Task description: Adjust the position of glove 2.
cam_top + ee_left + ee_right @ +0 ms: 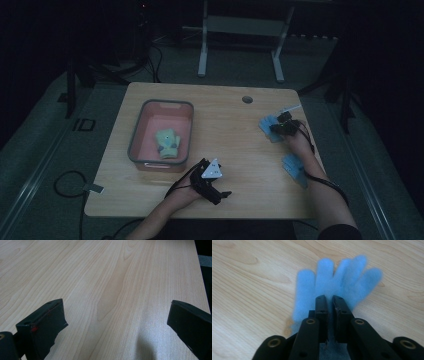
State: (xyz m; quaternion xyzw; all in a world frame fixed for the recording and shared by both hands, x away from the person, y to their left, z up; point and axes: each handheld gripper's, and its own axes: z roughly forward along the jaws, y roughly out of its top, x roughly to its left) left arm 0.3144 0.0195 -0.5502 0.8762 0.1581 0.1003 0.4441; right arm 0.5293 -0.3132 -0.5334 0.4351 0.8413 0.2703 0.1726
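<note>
A fuzzy blue glove [337, 277] lies flat on the wooden table [225, 135], its fingers spread away from me. My right gripper [330, 298] is shut on this blue glove, the two jaws nearly together and pinching the fabric near the palm. In the high view the same glove [268, 125] is at the table's right side under my right gripper [282, 126]. A second blue glove [295, 169] lies nearer the front, beside the right forearm. My left gripper [222, 196] rests near the front edge, and its jaws stand wide open [117, 303] over bare wood.
A pink basin [165, 102] with a grey rim stands at the table's left and holds a yellow-green glove pair [167, 144]. A round cable hole [247, 99] sits near the far edge. The table's right edge is close to the left gripper's right jaw.
</note>
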